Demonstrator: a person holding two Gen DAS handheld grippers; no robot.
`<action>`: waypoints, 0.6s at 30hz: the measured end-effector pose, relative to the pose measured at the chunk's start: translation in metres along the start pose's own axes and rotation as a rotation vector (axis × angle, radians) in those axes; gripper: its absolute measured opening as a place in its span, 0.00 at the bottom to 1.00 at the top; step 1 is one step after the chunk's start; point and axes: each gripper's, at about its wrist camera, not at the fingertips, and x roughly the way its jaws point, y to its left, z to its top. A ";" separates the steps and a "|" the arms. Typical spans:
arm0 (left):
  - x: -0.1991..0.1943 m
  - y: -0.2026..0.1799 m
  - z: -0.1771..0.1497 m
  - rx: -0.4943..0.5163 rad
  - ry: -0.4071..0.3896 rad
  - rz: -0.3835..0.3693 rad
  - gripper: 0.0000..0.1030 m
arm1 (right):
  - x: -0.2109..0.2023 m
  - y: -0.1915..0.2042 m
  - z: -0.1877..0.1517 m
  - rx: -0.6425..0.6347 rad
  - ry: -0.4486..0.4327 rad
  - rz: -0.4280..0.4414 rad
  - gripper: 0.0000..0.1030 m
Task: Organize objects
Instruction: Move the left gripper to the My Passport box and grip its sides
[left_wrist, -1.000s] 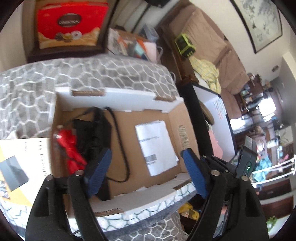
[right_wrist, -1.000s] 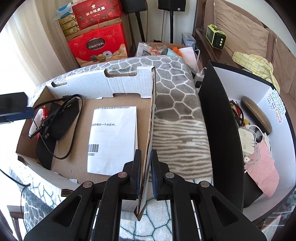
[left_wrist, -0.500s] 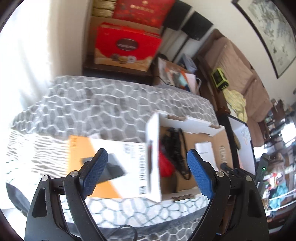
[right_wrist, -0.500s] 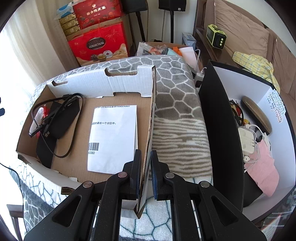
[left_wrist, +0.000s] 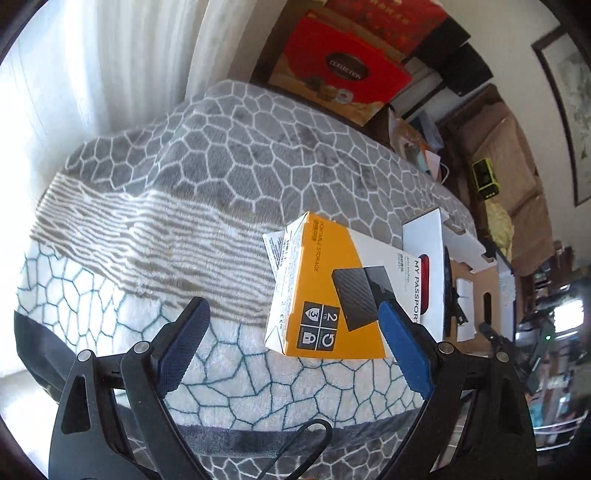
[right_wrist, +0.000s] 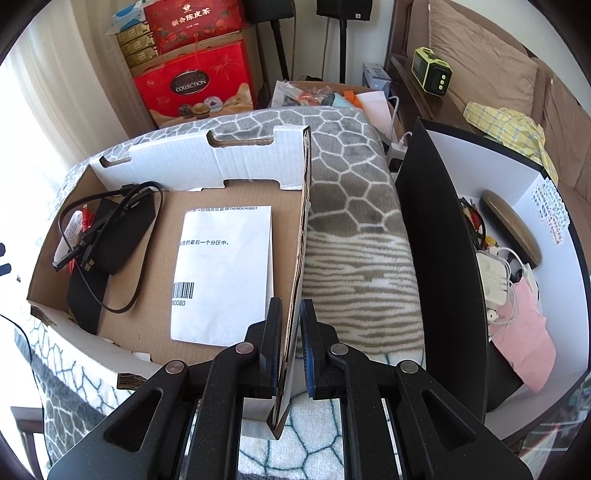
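Orange-and-white hard-drive box (left_wrist: 325, 291) on blanket — left gripper (left_wrist: 295, 354) widening, empty; right gripper (right_wrist: 290, 347) clamps cardboard box wall (right_wrist: 301, 236).

Ahead of the grippers, bright daylight pours through pale pleated curtains (left_wrist: 147, 55) at the far left. A brown cushioned sofa (right_wrist: 491, 70) lines the off-white wall (right_wrist: 388, 29) to the far right, and a framed ink painting (left_wrist: 569, 110) hangs above it.

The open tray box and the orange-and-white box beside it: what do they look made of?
The tray box looks like corrugated cardboard, white outside and raw brown inside; fluting shows at the cut edges of its wall. The orange-and-white box looks like thin printed paperboard with a smooth, slightly glossy finish, judging by its crisp folds and print.
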 end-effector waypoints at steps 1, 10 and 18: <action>0.003 0.003 -0.001 -0.023 0.009 -0.020 0.89 | 0.001 0.000 0.000 0.000 0.003 -0.002 0.08; 0.040 0.014 0.001 -0.079 0.126 -0.143 0.89 | 0.002 0.001 -0.002 0.001 0.009 -0.010 0.08; 0.061 0.007 0.006 -0.110 0.209 -0.242 0.90 | 0.003 0.001 -0.002 -0.001 0.014 -0.017 0.08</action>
